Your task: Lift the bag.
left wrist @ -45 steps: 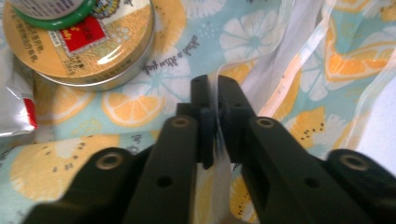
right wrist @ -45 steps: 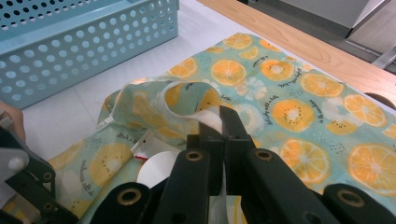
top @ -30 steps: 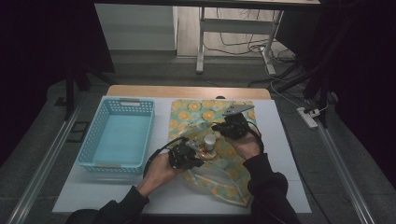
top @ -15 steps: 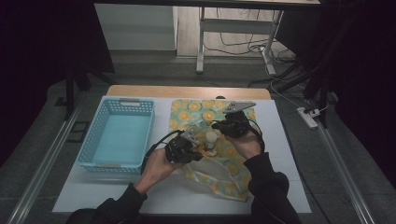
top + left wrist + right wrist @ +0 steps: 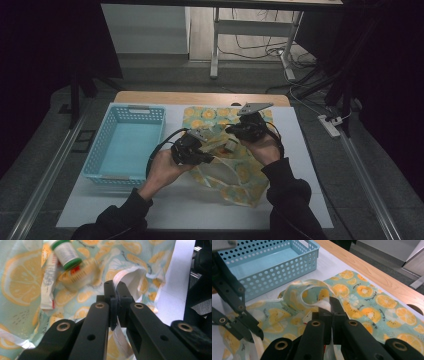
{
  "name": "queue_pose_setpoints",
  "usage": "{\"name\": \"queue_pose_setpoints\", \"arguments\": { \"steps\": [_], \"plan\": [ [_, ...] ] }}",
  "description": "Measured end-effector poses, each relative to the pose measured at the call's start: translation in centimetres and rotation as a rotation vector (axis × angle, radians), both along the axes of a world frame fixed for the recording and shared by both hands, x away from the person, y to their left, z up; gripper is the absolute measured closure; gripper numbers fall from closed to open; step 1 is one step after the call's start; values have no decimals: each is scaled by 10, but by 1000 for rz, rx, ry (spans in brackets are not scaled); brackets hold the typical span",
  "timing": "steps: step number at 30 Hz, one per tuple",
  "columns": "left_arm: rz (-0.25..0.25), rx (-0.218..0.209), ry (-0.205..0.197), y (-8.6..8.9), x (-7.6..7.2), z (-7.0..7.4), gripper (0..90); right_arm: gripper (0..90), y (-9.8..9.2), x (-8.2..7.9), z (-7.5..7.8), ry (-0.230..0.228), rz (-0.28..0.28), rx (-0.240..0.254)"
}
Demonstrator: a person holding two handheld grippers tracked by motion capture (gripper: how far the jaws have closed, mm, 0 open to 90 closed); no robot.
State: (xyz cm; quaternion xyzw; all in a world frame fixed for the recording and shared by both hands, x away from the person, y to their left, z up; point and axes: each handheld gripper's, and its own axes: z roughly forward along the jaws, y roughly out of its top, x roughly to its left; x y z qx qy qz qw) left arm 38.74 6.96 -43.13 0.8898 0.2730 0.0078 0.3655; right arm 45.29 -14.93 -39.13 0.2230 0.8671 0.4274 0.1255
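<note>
— Looking at the bag (image 5: 235, 172) first: where is it?

— It lies on the white table (image 5: 310, 165), just right of the blue basket (image 5: 127, 145). It is cloth, pale green with orange and lemon slices printed on it, and its near part is lifted off the table between the two grippers.

— What holds it up?

— Its white straps. The left gripper (image 5: 115, 293) has its jaws closed on one white strap (image 5: 125, 277); in the left gripper view the strap runs up out of the pinched jaws and loops over the bag's mouth. The right gripper (image 5: 329, 306) is clamped on the other strap (image 5: 312, 286), which arches in a loop just beyond its tips.

— Is anything inside the bag?

— Yes. The left gripper view looks down onto a small bottle with a green cap (image 5: 65, 253), a white tube (image 5: 48, 282) beside it, and a blurred clear container with a red mark (image 5: 80, 273). They lie close together on the printed cloth.

— And the hands?

— In the high view both hands come in from the bottom in dark sleeves. The left gripper (image 5: 192, 147) and right gripper (image 5: 248, 127) sit close together above the middle of the bag.

— What else is around?

— The basket is empty and stands well to the left of the hands. Beyond the white sheet a wooden table edge (image 5: 200, 97) shows.
</note>
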Motion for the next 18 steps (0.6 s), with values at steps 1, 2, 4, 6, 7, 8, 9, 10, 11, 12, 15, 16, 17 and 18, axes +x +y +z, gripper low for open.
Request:
{"name": "queue_pose_setpoints", "arguments": {
  "steps": [1,2,4,6,7,8,9,10,11,12,15,16,17,18],
  "plan": [
    [0,-1,2,1,1,2,892,899,1,0,1,-2,1,-4],
    [1,-3,4,3,2,4,893,899,1,0,3,-3,3,-5],
    [7,-15,7,6,4,8,892,899,2,1,5,-2,5,-8],
    [11,-30,15,9,8,12,892,899,2,2,7,0,6,-10],
    [14,-36,18,11,9,14,892,899,2,2,7,1,8,-9],
    [15,-42,21,12,11,16,892,899,2,3,8,5,11,-7],
    [18,-50,25,14,13,19,892,899,3,3,9,7,13,-6],
    [18,-50,23,16,15,22,892,899,3,3,10,12,14,-3],
    [21,-53,22,16,17,25,892,899,3,4,11,13,17,-2],
    [24,-56,22,17,18,28,893,899,3,4,12,17,20,3],
    [24,-58,20,20,23,37,893,899,3,5,16,21,31,8],
    [27,-59,20,21,24,41,893,899,3,6,17,22,33,10],
    [28,-59,18,22,25,44,893,899,2,6,19,23,36,13],
    [31,-63,17,23,26,48,893,899,2,6,20,25,36,15]
  ]
}}
